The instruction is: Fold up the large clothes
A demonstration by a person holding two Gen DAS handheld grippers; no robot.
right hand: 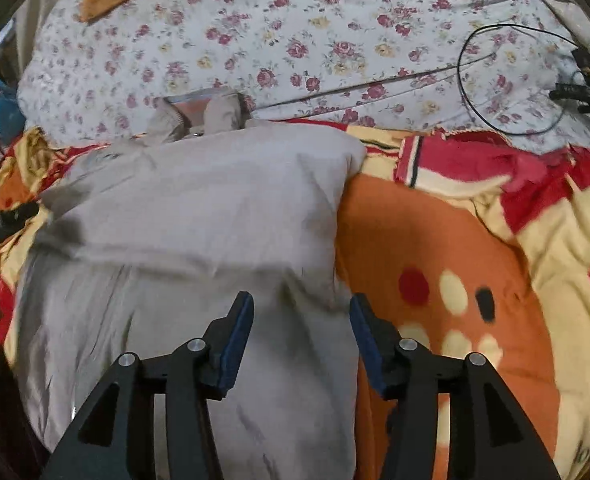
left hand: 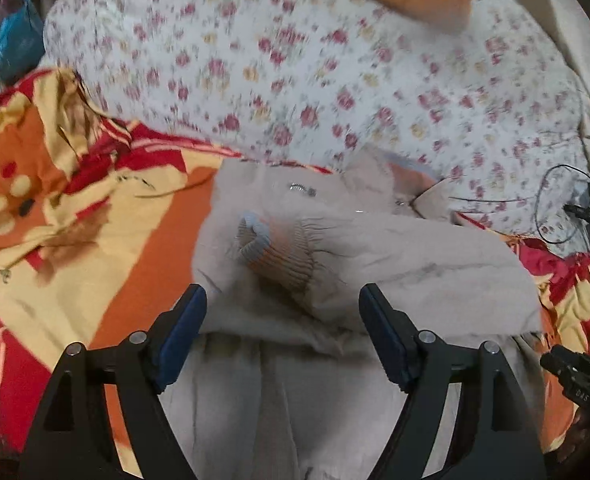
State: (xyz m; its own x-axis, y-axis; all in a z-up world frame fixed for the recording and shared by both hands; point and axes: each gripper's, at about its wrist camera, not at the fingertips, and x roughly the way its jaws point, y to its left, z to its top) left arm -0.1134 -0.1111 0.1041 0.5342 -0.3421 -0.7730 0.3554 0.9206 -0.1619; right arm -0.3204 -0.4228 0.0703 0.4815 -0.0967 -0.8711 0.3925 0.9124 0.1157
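Hovering over the jacket (left hand: pixel 375 264) with both tools gaping and empty: left tool (left hand: pixel 283 312) nearest its cuff (left hand: pixel 271 248), right tool (right hand: pixel 301 320) straddling its right edge.

I'm looking down on a bed (right hand: pixel 435 240) spread with an orange, red and cream blanket (left hand: pixel 95 240). Beyond the blanket lies a white quilt (left hand: pixel 295 80) printed with small red flowers. A black cable (right hand: pixel 467 80) loops across the quilt's right side. Left of the quilt I see something blue (left hand: pixel 15 40), too blurred to name. The light is dim and warm.
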